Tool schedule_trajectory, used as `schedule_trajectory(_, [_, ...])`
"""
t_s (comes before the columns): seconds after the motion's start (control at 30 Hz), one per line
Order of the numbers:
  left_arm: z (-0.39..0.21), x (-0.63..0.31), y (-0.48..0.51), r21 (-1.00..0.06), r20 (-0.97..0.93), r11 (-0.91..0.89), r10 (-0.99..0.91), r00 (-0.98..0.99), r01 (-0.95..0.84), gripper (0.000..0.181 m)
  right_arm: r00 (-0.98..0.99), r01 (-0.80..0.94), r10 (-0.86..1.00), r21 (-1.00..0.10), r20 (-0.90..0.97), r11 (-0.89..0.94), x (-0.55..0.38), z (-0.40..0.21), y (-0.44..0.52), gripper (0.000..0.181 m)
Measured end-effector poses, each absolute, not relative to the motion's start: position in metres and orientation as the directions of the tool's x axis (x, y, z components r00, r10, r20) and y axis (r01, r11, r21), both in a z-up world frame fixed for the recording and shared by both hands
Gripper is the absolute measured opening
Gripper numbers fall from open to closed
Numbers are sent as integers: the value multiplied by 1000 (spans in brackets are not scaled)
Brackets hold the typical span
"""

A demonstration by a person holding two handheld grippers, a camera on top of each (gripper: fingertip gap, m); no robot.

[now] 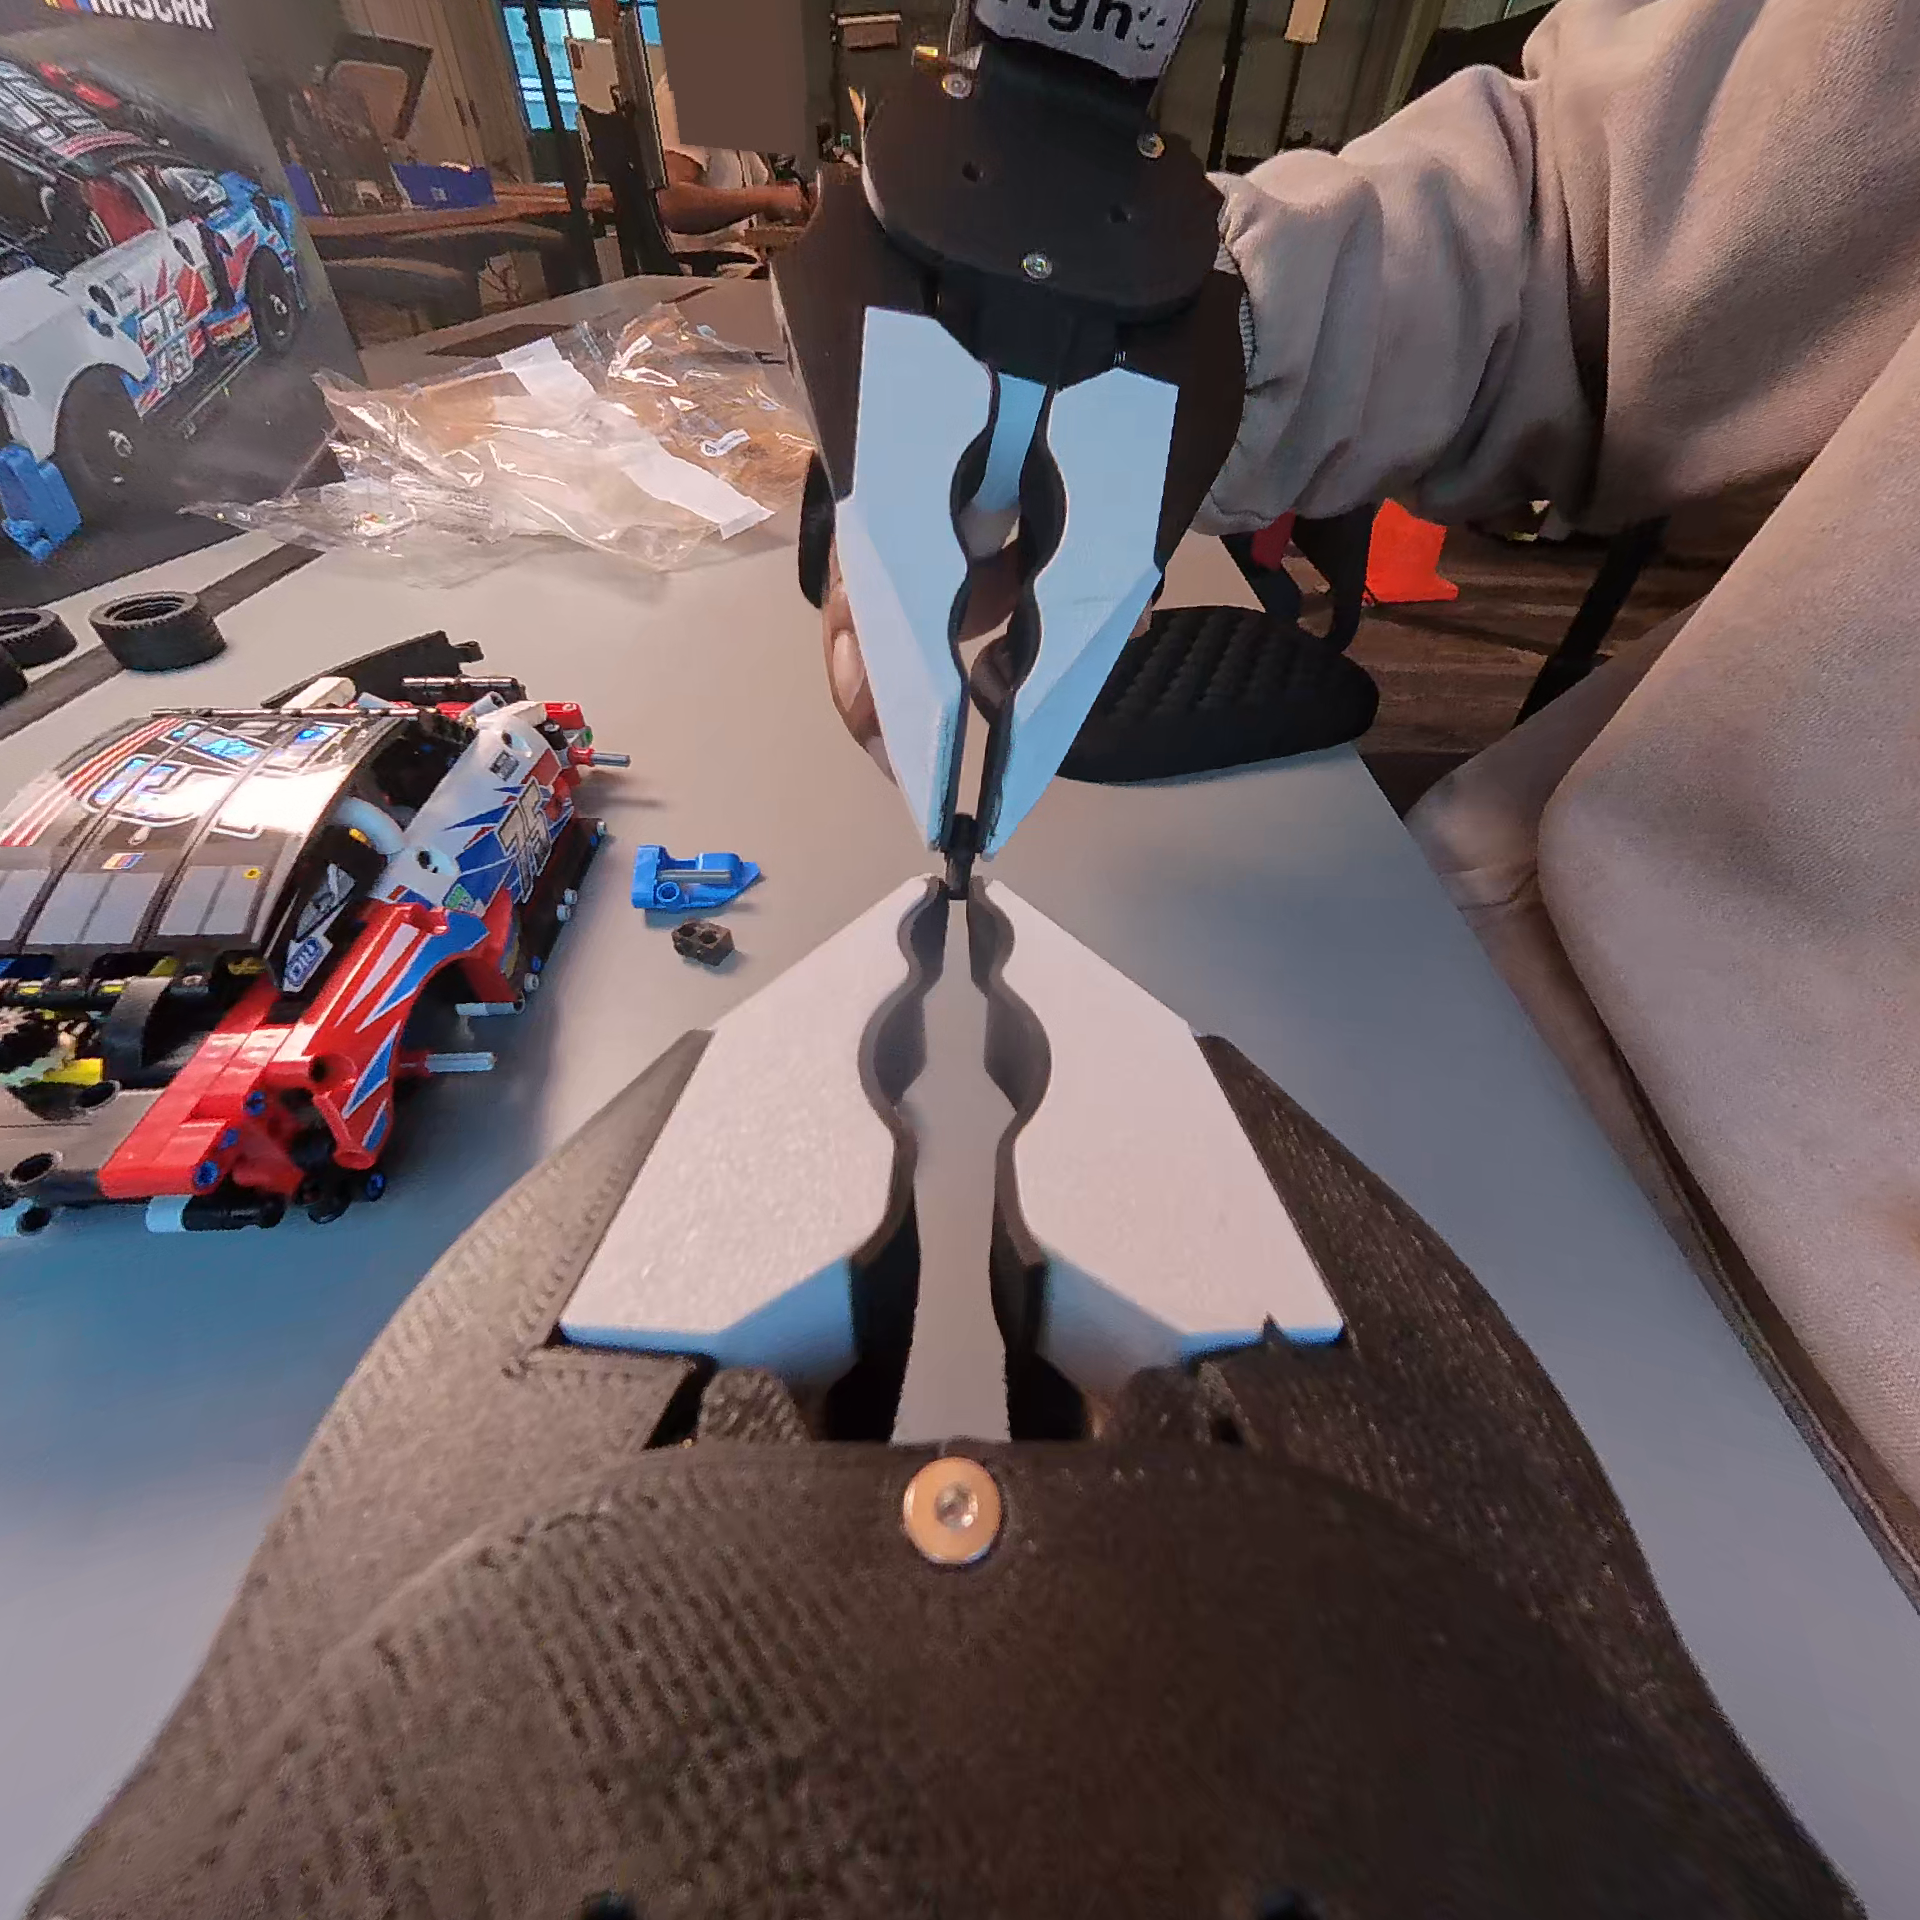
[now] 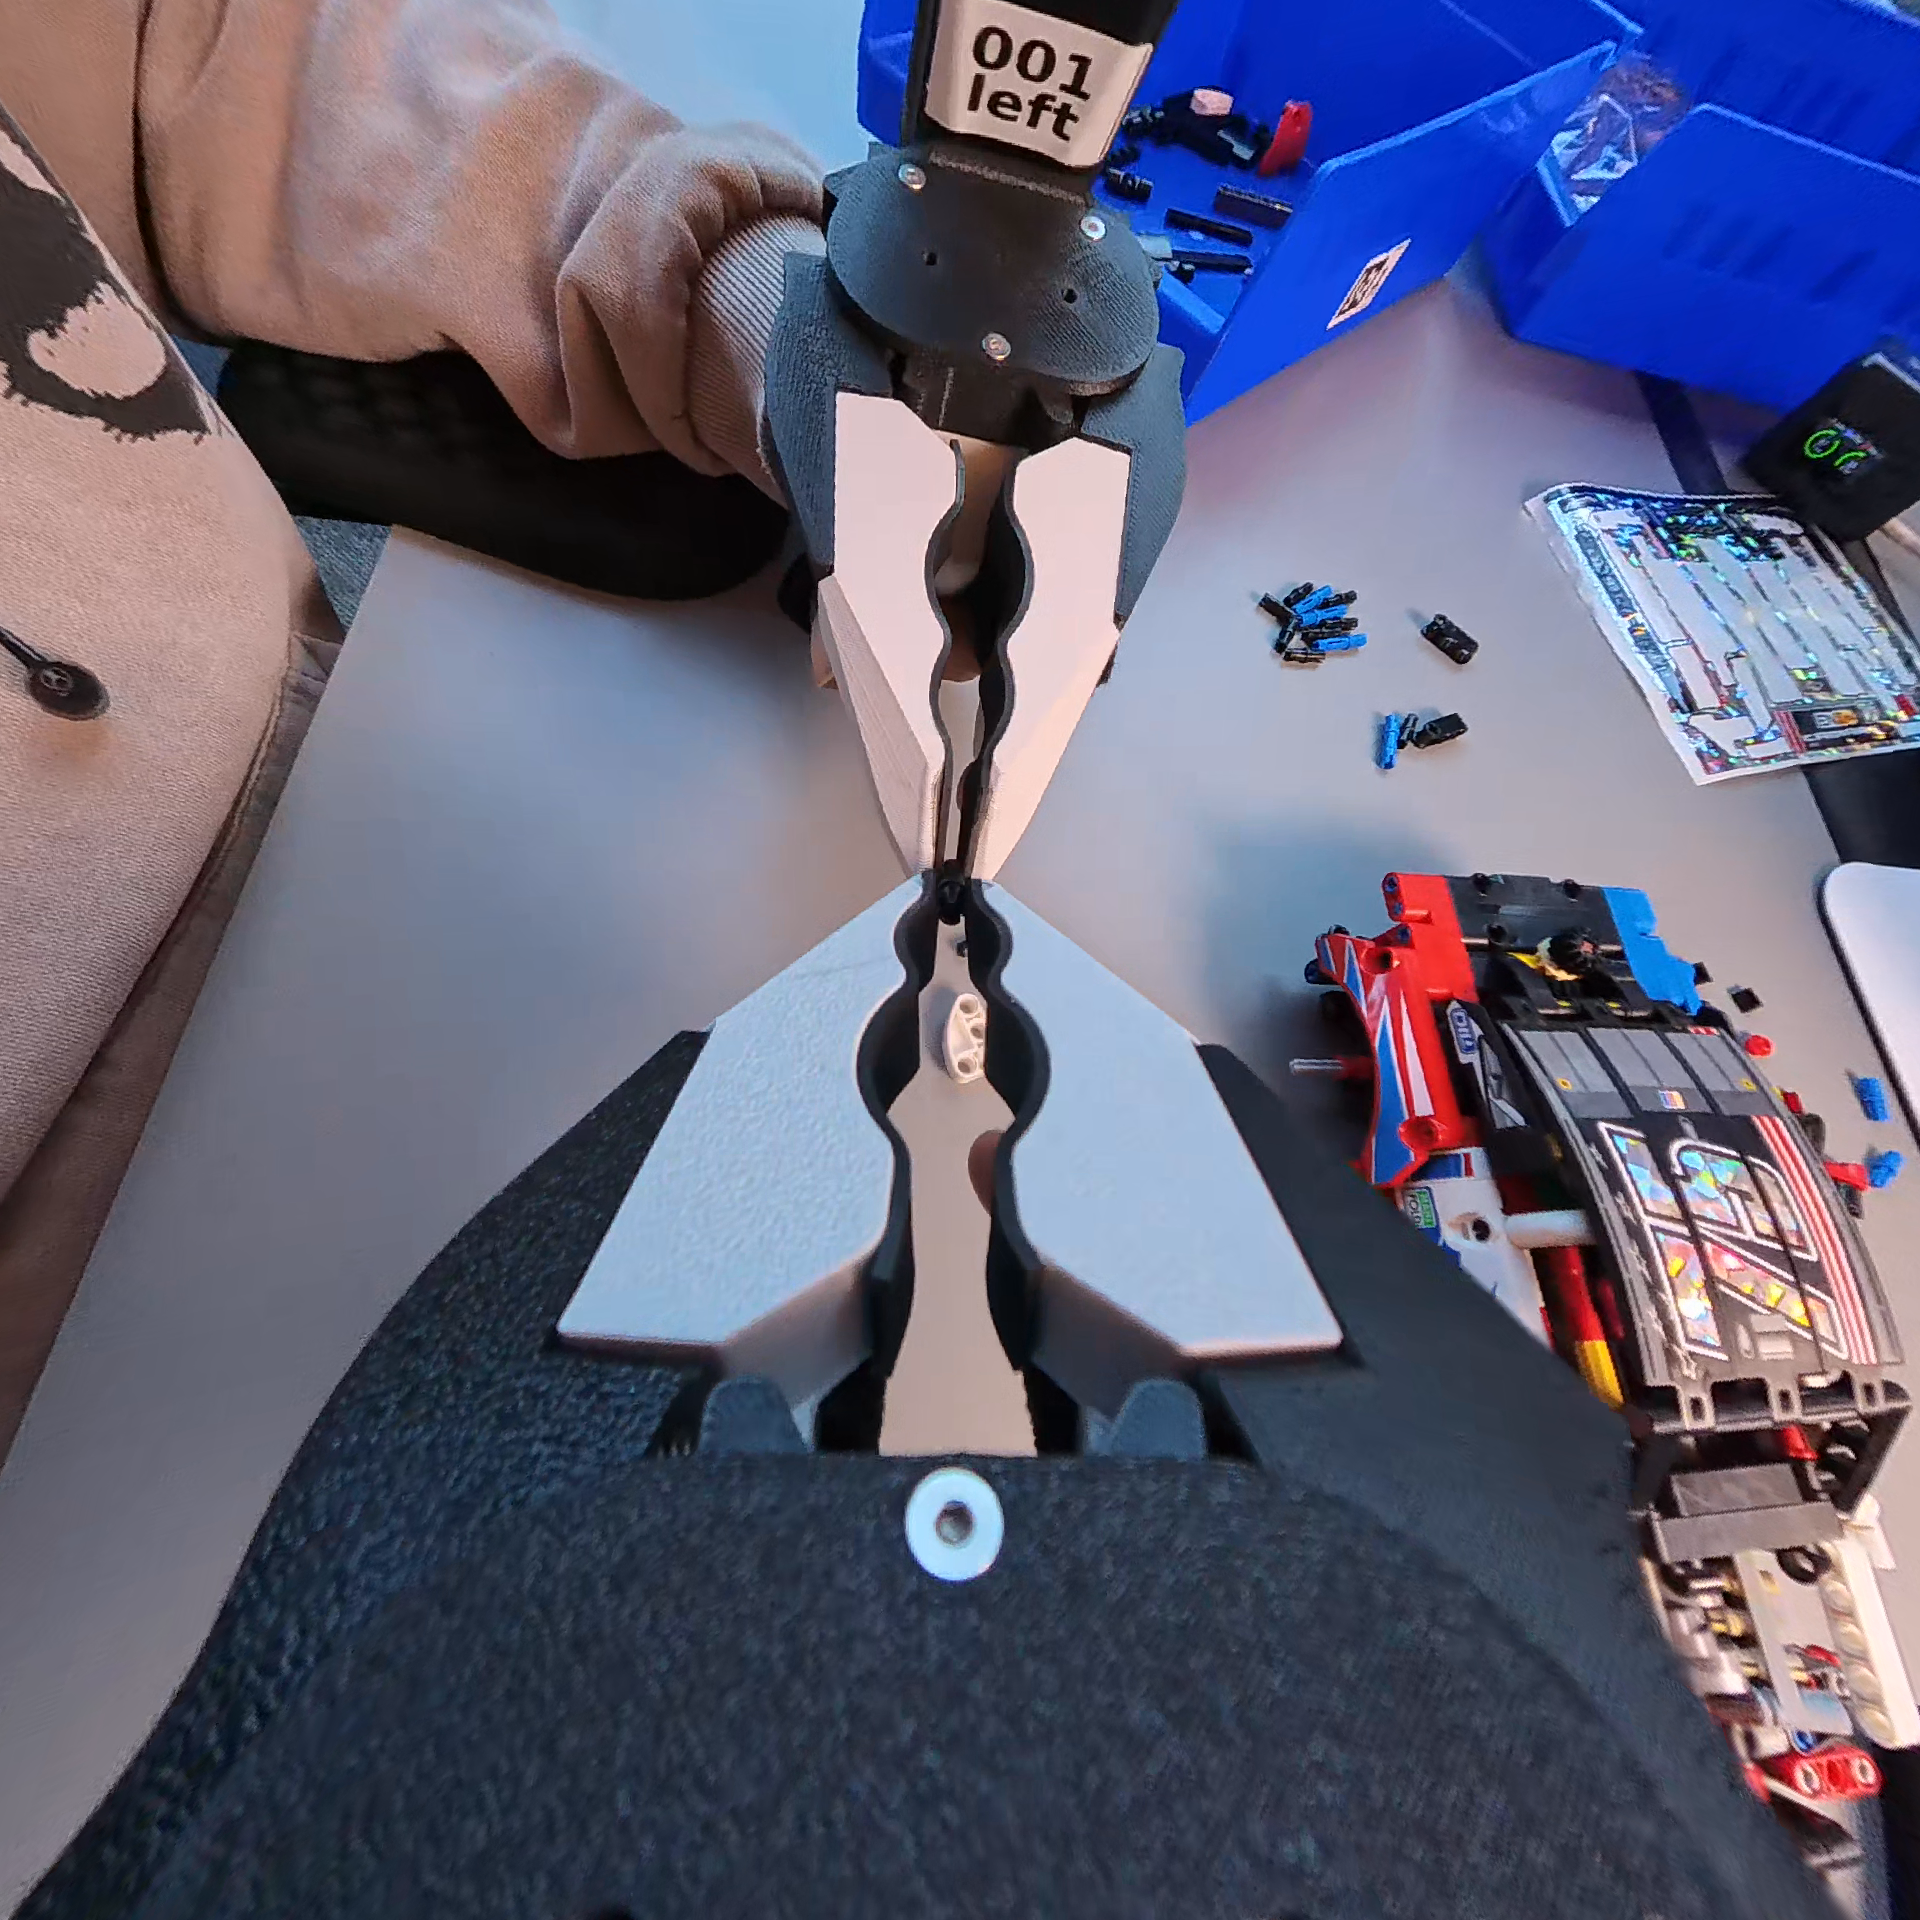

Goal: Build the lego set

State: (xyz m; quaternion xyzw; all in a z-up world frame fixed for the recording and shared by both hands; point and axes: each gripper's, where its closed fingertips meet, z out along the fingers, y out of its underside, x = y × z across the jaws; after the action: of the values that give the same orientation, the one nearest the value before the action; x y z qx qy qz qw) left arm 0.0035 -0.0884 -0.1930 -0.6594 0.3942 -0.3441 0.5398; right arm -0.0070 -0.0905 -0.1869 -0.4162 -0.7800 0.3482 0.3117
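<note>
My two grippers meet tip to tip above the grey table (image 1: 1195, 935). A small black pin (image 1: 961, 852) is pinched between them; it also shows in the right wrist view (image 2: 950, 891). My left gripper (image 1: 954, 896) closes on its lower end, my right gripper (image 1: 966, 826) on its upper end. In the right wrist view the right gripper (image 2: 951, 906) is at the bottom and the left gripper (image 2: 951, 857) comes from above. The part-built red, white and blue race car (image 1: 291, 935) lies to the left, and shows in the right wrist view (image 2: 1610, 1195).
A blue piece (image 1: 691, 876) and a black connector (image 1: 707, 940) lie by the car. A white piece (image 2: 966, 1039) lies under my right gripper. Loose pins (image 2: 1314, 623), a sticker sheet (image 2: 1735, 623), blue bins (image 2: 1455, 156), tyres (image 1: 156, 629), plastic bags (image 1: 540, 447) and the set's box (image 1: 135, 260) surround. Both grippers' tips are close together, under 4 cm apart. From either gripper's tips it is about 12 centimetres to the black connector (image 1: 707, 940).
</note>
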Motion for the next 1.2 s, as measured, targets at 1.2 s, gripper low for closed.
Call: schedule_trajectory(1.2, [-274,-7,-69,-763,-199,-206,-826,527,-612,9,-420,887,902,-253,-98,386,-16,-265,-66,1])
